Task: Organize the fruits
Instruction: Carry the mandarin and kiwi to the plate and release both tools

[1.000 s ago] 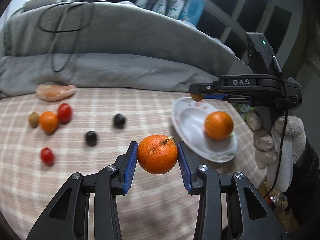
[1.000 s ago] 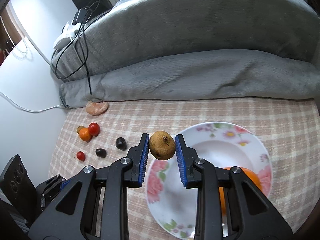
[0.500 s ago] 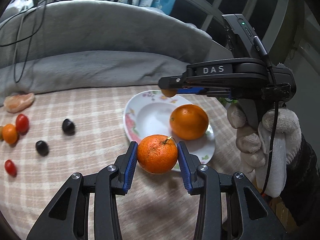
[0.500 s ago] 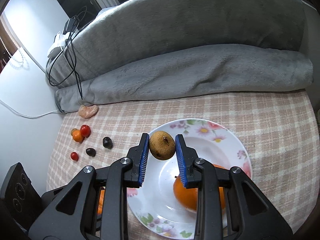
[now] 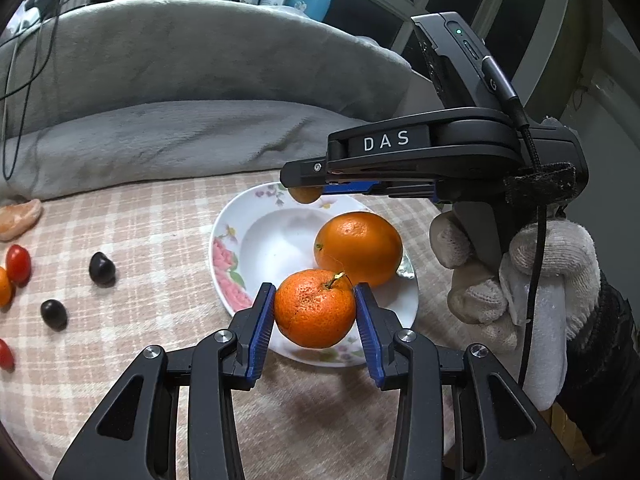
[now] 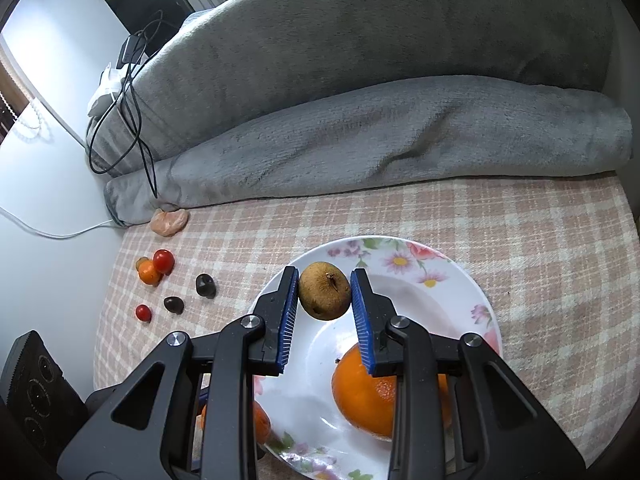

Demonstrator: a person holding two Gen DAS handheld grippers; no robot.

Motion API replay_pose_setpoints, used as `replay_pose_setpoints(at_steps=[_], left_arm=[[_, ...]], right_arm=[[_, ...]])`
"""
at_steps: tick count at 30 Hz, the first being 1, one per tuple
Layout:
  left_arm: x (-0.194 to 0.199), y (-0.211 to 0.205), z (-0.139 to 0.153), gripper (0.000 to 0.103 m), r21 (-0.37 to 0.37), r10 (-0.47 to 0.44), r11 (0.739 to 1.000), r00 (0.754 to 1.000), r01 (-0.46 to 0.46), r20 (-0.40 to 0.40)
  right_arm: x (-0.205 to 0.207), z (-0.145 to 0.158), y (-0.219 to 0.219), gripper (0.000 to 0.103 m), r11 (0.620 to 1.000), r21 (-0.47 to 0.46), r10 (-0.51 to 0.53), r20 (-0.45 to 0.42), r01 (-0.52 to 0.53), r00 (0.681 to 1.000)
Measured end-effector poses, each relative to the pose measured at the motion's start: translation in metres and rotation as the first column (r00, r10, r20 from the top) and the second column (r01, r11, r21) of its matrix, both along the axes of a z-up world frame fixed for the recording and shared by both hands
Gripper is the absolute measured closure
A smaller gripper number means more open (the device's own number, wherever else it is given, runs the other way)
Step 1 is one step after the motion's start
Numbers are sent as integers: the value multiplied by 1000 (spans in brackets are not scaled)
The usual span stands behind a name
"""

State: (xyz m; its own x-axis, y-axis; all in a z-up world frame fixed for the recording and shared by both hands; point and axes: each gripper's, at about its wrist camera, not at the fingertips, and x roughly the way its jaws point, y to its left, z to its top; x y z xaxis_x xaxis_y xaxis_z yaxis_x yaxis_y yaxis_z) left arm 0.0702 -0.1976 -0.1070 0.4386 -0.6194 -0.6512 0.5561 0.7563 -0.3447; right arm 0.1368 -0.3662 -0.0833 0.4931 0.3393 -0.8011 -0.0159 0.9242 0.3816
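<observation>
My left gripper (image 5: pixel 315 314) is shut on a mandarin with a stem (image 5: pixel 315 308) and holds it over the near rim of a white flowered plate (image 5: pixel 232 256). A larger orange (image 5: pixel 358 248) lies in the plate. My right gripper (image 6: pixel 325 300) is shut on a small brown round fruit (image 6: pixel 325 296) and holds it above the plate's far part (image 6: pixel 440 276); the orange (image 6: pixel 360 392) sits below it. In the left wrist view the right gripper (image 5: pixel 306 194) reaches in from the right, gloved hand behind it.
On the checked cloth to the left lie two dark fruits (image 5: pixel 102 268) (image 5: pixel 54 314), red cherry tomatoes (image 5: pixel 18 263), a small orange fruit (image 6: pixel 149 272) and peeled mandarin segments (image 5: pixel 18 220). A rolled grey blanket (image 6: pixel 360 140) runs along the back. Cables hang at the back left.
My left gripper has carried the mandarin right, from the open cloth to the plate's near rim. My right gripper has moved forward over the plate with the brown fruit.
</observation>
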Motion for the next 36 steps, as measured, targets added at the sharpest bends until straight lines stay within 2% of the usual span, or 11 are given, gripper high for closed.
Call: replay_pose_setpoints(at_steps=[6,7,8,9,10,14,17,21,28,36], left_arm=[[3,-6,-1,64,6,-8,1000,1000,8,2],[3,-7,0,63,7,-9,1000,1000,9,1],[4,-7,0,58,8,-7,1000,1000,7,0],[4,-6,1,48,7,0,1000,1000,0,-1],[4,-4,2,44,4,7,1000,1000,-7,-1],[5,-2,4,42,5,13,1000,1000,-13,5],[3,0,4,38,6,13,1000,1000,-13,8],[0,0,6,33,14,11,1000,1000,-11,23],[0,7,8,23,30,18,999,1000,-18,17],[3,27,11,23,22,53,998,998,-54,22]], right_arm=[[1,0,3,73,1000,-8,10,6,-10,1000],[1,1,3,70,1000,-9,9,8,-9,1000],[0,2,4,58,1000,-9,7,10,-7,1000],[0,3,3,44,1000,-11,2,17,-1,1000],[-1,5,3,39,1000,-12,-2,24,2,1000],[-2,12,1,35,1000,-12,-23,50,24,998],[-4,18,-2,21,999,-3,-44,77,44,996],[-5,24,-3,11,998,8,-55,99,55,994],[-8,32,-1,5,997,34,-71,118,67,991],[-11,36,4,5,995,64,-83,138,74,987]])
